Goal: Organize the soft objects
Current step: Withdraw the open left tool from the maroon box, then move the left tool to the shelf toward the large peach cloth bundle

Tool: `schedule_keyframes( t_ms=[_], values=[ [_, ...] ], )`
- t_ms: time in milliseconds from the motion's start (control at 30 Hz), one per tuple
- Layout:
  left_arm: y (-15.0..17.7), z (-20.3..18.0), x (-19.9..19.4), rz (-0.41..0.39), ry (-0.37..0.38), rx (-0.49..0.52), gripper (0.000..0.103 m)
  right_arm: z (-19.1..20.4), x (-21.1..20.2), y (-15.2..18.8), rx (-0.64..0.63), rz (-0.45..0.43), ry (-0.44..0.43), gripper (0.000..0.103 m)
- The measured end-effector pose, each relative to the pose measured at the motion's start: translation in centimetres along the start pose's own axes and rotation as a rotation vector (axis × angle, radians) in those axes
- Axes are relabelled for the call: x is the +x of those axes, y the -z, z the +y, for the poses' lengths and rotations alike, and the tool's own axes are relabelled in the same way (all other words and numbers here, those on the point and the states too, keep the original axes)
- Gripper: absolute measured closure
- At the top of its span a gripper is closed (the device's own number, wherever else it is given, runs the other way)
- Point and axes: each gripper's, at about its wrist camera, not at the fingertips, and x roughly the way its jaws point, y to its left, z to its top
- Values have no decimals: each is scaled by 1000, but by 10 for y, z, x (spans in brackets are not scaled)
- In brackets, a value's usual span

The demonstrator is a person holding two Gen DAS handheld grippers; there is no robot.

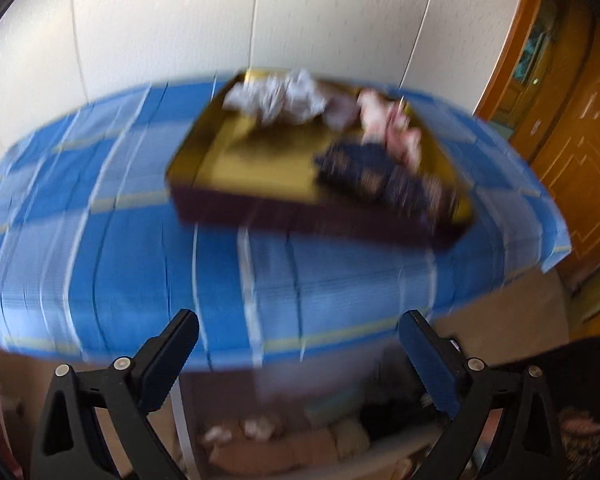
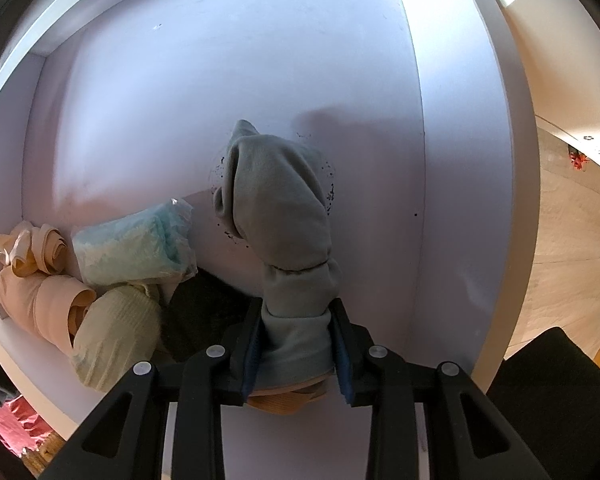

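Observation:
In the blurred left wrist view, a shallow yellow-lined tray (image 1: 260,168) sits on a blue checked tablecloth (image 1: 100,240). It holds a white crumpled cloth (image 1: 276,100), a pink soft item (image 1: 388,124) and a dark patterned one (image 1: 380,176). My left gripper (image 1: 300,336) hangs open and empty, over the table's near edge, well short of the tray. In the right wrist view my right gripper (image 2: 296,332) is shut on a grey-green rolled sock (image 2: 280,208), which droops over a white shelf (image 2: 220,80).
On the white shelf's left side lie rolled beige cloths (image 2: 40,276), a light blue bundle (image 2: 136,244), a pale yellow roll (image 2: 116,332) and a dark cloth (image 2: 204,312). A wooden door (image 1: 560,140) stands right of the table. Cluttered storage (image 1: 280,440) shows below the table edge.

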Motion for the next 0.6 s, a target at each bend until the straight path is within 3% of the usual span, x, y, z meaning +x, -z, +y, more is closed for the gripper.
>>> schedule_keyframes(
  t_ms=[433, 600],
  values=[
    [85, 33, 78, 284, -86, -134, 2, 3, -1, -1, -12, -2, 15, 71],
    [98, 32, 96, 325, -107, -116, 2, 3, -1, -1, -13, -2, 16, 71]
  ],
)
